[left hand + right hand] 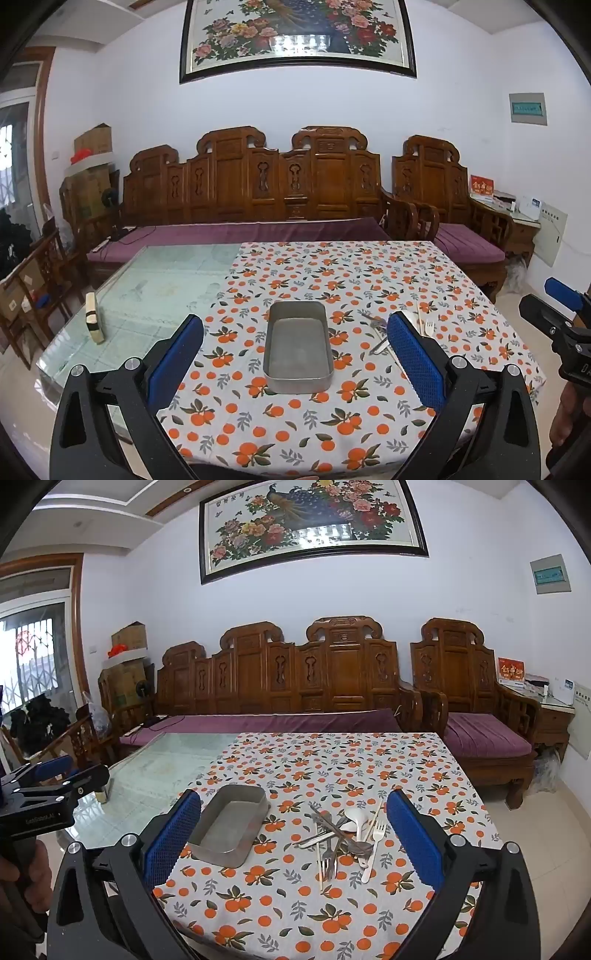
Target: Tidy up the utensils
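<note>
An empty metal tray sits on the orange-print tablecloth; it also shows in the right wrist view. A pile of utensils lies right of the tray: metal forks, a white spoon, a white plastic fork and chopsticks. In the left wrist view the pile is partly hidden behind my right finger. My left gripper is open and empty, held above the tray. My right gripper is open and empty, held above the table with the pile between its fingers.
The table's left part is bare glass with a small block near its left edge. A carved wooden bench with purple cushions stands behind the table, an armchair at the right. The other gripper shows at the right edge.
</note>
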